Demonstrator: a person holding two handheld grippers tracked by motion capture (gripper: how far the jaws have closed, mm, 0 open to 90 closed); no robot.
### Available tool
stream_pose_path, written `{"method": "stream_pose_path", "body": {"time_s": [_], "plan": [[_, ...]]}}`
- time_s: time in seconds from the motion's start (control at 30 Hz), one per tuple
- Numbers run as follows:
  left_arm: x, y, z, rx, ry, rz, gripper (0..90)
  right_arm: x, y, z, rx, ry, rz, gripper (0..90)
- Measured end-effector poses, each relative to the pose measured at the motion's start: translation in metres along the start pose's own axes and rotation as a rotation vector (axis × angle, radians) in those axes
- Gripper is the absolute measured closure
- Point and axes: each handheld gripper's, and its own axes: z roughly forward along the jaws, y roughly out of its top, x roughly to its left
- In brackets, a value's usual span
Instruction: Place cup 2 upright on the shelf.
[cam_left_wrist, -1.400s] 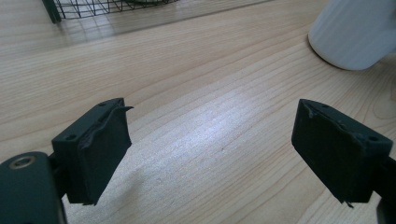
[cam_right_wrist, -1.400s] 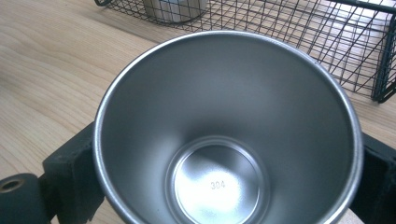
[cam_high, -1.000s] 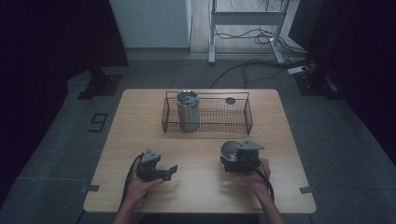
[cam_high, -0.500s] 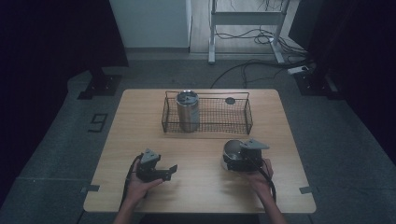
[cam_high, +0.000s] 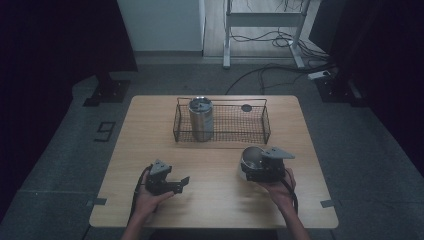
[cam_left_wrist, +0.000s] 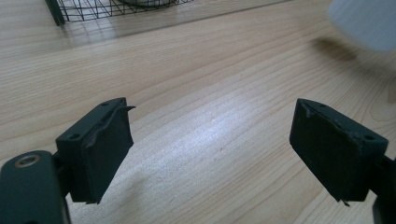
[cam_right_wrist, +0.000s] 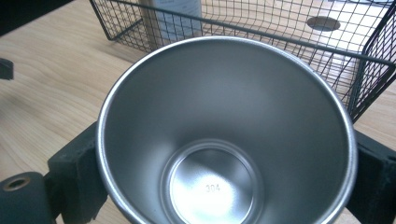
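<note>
A steel cup (cam_right_wrist: 224, 130) sits between the pads of my right gripper (cam_high: 252, 167), which is shut on it low over the table's right front; its open mouth faces the camera in the right gripper view. My left gripper (cam_high: 181, 184) rests at the left front. Its jaws have just been closing, but they still stand apart over bare wood with nothing between them (cam_left_wrist: 210, 135). A taller steel tumbler (cam_high: 201, 119) stands upright in the left end of a black wire basket (cam_high: 265, 126).
The basket sits across the table's far middle, with a dark round disc (cam_high: 246, 107) in its back right part. Bare wood lies between the basket and both hands. Cables and a desk frame (cam_high: 265, 20) are on the floor beyond the table.
My right gripper has shifted slightly to the right with the cup. My left hand has stayed in place.
</note>
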Motion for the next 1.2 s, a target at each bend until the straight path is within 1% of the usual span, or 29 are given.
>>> {"method": "stream_pose_path", "body": {"time_s": [0.27, 0.37, 0.47, 0.57, 0.77, 0.83, 0.93, 1.2], "plan": [[-0.004, -0.001, 0.003, 0.01, -0.007, 0.009, 13.3, -0.006, 0.011, -0.007, -0.009, -0.007, 0.013, 6.9], [-0.006, 0.0, 0.004, 0.01, -0.018, 0.003, 13.6, -0.007, 0.015, -0.011, -0.018, -0.011, 0.012, 6.9], [-0.01, 0.001, 0.005, 0.015, -0.021, 0.017, 13.6, -0.008, 0.02, -0.012, -0.025, -0.01, 0.016, 6.9], [-0.011, 0.001, 0.006, 0.019, -0.022, 0.02, 13.7, -0.009, 0.026, -0.015, -0.029, -0.01, 0.019, 6.9], [-0.011, 0.001, 0.005, 0.021, -0.024, 0.015, 13.8, -0.008, 0.034, -0.016, -0.03, -0.016, 0.012, 6.9], [-0.011, 0.0, 0.005, 0.02, -0.026, 0.006, 13.9, -0.008, 0.036, -0.016, -0.038, -0.01, 0.01, 6.9], [-0.013, 0.001, 0.006, 0.023, -0.028, 0.018, 13.9, -0.008, 0.041, -0.015, -0.044, 0.011, 0.021, 6.9], [-0.013, 0.001, 0.005, 0.022, -0.038, 0.021, 13.9, -0.004, 0.054, -0.013, -0.037, -0.005, 0.005, 6.9]]}}
